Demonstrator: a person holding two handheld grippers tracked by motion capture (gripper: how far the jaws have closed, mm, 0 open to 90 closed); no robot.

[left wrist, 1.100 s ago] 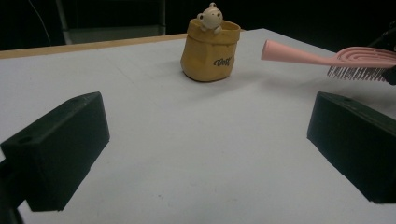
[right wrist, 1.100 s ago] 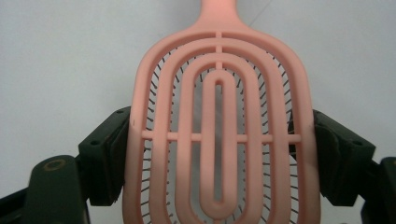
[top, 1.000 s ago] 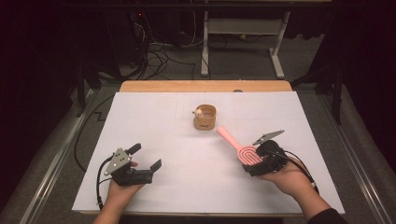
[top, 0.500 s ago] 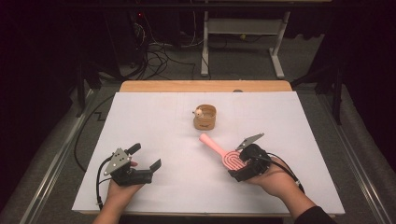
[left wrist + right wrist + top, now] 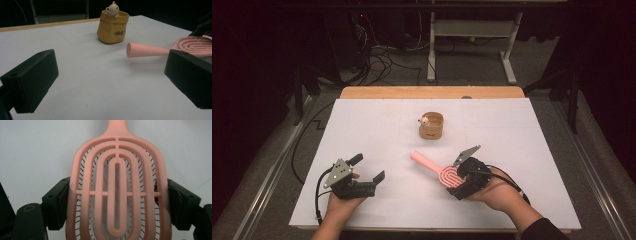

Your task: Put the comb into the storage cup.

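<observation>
Lower right of the frame, the right gripper (image 5: 460, 176) has carried the pink slotted plastic hairbrush (image 5: 439, 171), clamped between its fingers, leftward above the white worktop (image 5: 522, 135), likely repositioning, while the left gripper (image 5: 364, 175) waits, fingers wide.

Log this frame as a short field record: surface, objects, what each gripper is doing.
surface: white table cover, wooden edge at the far side
objects: pink hairbrush; yellow bag-shaped cup with a small bear figure on its rim
right gripper: shut on the pink hairbrush, jaws pressing the two sides of its head, handle pointing away toward the table's middle
left gripper: open, holding nothing, jaws apart above the cover
cup position: apart from the brush and both grippers, toward the far side
</observation>
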